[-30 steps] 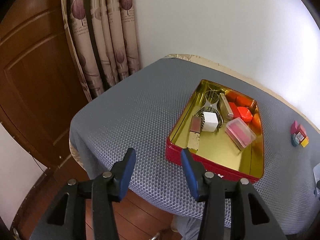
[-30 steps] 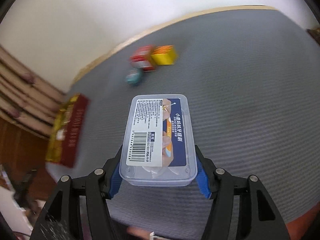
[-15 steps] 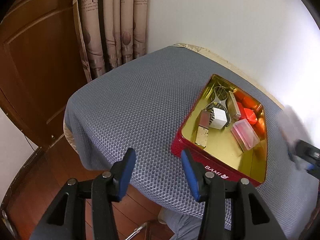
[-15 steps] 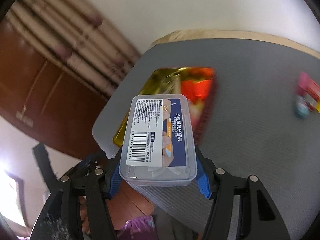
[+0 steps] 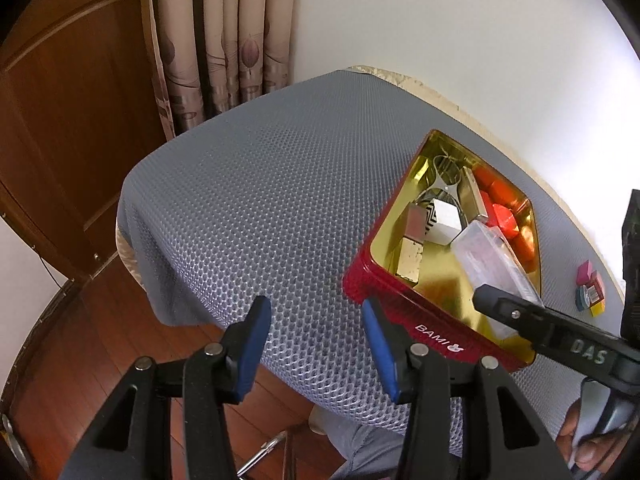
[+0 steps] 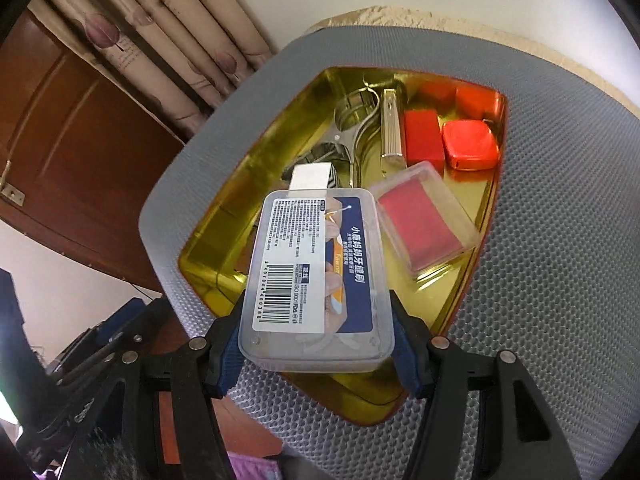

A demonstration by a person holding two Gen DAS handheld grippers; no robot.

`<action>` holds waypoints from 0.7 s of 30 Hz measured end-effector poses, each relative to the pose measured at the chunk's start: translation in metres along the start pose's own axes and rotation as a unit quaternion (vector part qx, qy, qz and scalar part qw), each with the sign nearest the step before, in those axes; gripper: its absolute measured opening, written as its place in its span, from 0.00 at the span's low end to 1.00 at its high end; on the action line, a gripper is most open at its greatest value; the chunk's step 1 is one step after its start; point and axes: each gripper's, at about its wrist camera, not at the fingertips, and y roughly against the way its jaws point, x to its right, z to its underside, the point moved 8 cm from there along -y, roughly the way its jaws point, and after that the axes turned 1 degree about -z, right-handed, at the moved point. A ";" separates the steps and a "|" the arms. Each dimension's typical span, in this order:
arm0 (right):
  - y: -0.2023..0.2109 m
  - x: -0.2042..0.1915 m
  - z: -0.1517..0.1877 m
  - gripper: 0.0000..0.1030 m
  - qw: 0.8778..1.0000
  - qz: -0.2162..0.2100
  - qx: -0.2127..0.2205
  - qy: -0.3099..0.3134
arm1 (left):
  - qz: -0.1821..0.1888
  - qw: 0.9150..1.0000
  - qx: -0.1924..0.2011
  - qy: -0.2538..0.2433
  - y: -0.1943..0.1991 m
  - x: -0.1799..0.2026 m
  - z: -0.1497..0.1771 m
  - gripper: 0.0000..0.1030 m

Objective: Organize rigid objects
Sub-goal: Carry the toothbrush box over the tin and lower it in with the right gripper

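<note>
Left wrist view shows us a grey honeycomb-textured mat (image 5: 256, 200) covering the table, beige leaf-print curtains (image 5: 224, 32) and a brown wooden door (image 5: 72, 120) behind, with the left gripper (image 5: 316, 344) spread and empty at the mat's edge. Our right gripper (image 6: 316, 340) pinches a clear labelled plastic box (image 6: 316, 276) above the red gold-lined tin (image 6: 248, 184).

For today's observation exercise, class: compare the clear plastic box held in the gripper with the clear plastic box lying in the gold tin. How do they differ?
1. The held box carries a printed label with a barcode; the box in the tin has no label and shows red contents.
2. The held box is clamped between the right hand-held gripper pads above the tin; the other lies on the tin's floor.

Both are clear, rectangular, lidded plastic boxes.
</note>
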 end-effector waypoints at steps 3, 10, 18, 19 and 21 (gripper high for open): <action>-0.002 0.000 -0.004 0.57 0.999 0.028 0.008 0.021 | -0.007 1.000 -0.002 -0.006 -0.002 0.002 0.001 0.47; -0.007 -0.006 -0.001 0.57 0.995 0.070 0.017 0.066 | -0.016 1.000 -0.001 -0.015 -0.002 0.004 0.001 0.47; -0.009 -0.012 0.001 0.58 0.995 0.071 0.022 0.073 | -0.019 1.000 0.003 -0.025 0.000 0.007 0.001 0.47; -0.010 -0.012 0.000 0.58 0.995 0.072 0.022 0.072 | -0.020 0.999 0.003 -0.026 0.000 0.008 0.002 0.47; -0.009 -0.011 -0.001 0.58 0.995 0.071 0.026 0.070 | -0.020 0.999 0.003 -0.028 0.000 0.009 0.002 0.47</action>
